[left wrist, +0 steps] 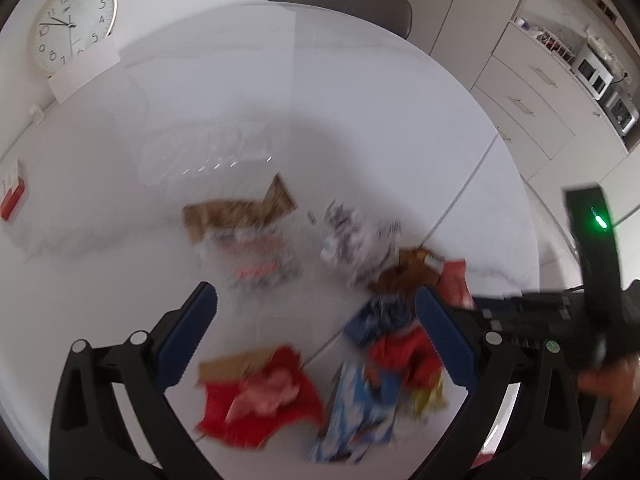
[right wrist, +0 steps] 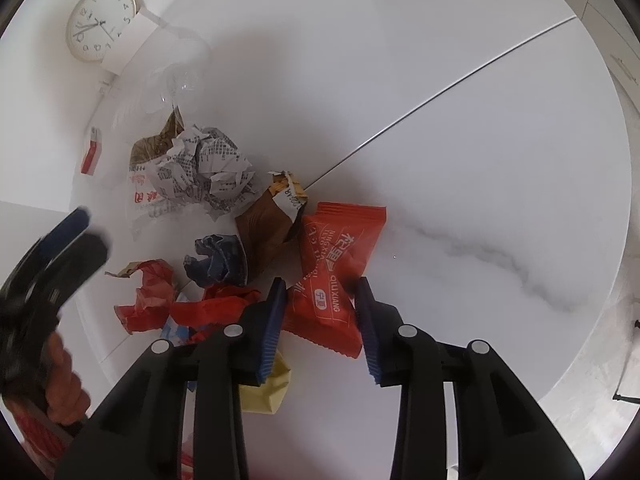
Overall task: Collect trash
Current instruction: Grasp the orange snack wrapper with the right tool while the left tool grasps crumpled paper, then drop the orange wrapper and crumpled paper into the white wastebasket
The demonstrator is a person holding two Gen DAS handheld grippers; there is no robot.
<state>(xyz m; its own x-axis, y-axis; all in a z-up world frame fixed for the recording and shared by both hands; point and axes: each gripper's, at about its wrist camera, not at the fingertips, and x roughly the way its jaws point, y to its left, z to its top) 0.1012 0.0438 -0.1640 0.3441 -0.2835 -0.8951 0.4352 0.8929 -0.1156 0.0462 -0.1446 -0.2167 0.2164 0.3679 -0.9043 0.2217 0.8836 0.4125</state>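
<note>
Nearest in the right wrist view, our right tongs [right wrist: 320, 312] stand apart, their ribbed blue pads straddling the lower end of a glossy orange-red snack packet [right wrist: 334, 276] with crimped edges and white lettering; we cannot tell whether the pads touch it. Beneath the left pad a dull yellow wrapper [right wrist: 268, 388] is half hidden. Just beyond lie a crumpled red film [right wrist: 150, 300], a wadded dark blue wrapper [right wrist: 218, 260] and a creased brown packet [right wrist: 268, 224] with a torn top, touching the orange-red one. Farther off sits a balled printed paper receipt [right wrist: 216, 168], partly covering a clear printed bag [right wrist: 148, 196] and a brown cardboard scrap [right wrist: 160, 140]. All of this litter rests on the smooth white marble-veined round surface [right wrist: 460, 160], crossed by a thin dark seam.

In the left wrist view, heavy blur smears everything. Our left tongs [left wrist: 316, 312] gape wide over the surface, holding nothing. Between the pads we make out a red wrapper [left wrist: 260, 400] and a blue-and-white packet [left wrist: 356, 416], their print unreadable.

Farthest back, a small red-and-white box [right wrist: 91, 152] lies near the rim, and a round white clock [right wrist: 102, 24] leans on the wall, its lower edge cut off by a white card [right wrist: 128, 46].
</note>
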